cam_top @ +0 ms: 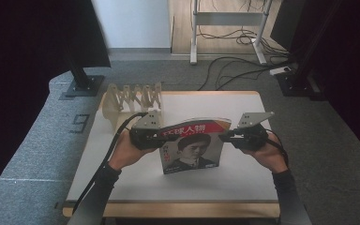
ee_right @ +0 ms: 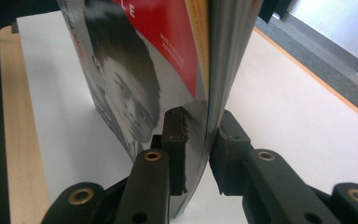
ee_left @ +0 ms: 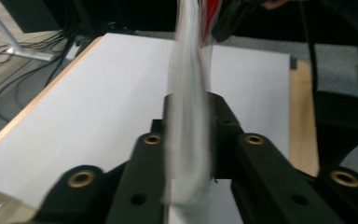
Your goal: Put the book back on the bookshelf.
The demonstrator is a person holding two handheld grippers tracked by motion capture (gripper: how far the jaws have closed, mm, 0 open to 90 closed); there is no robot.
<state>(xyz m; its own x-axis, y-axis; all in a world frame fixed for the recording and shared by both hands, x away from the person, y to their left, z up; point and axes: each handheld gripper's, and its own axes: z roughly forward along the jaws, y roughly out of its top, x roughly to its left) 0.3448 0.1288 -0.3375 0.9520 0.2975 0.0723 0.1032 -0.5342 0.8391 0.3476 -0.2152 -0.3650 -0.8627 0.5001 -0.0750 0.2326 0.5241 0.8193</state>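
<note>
magazine [cam_top: 193, 146] stood upright mid-table | left gripper [cam_top: 155, 137] – clamped left edge | right gripper [cam_top: 228, 136] – clamped right edge | thin, floppy, glossy-slick; grip edges

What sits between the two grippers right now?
The magazine, standing upright on the table. In the high view the left gripper clamps one side edge and the right gripper the other; both gripper views show pages between the jaws.

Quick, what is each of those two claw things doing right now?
Left gripper: closed on the magazine's edge.
Right gripper: closed on the magazine's other edge, holding it upright on the table.
</note>
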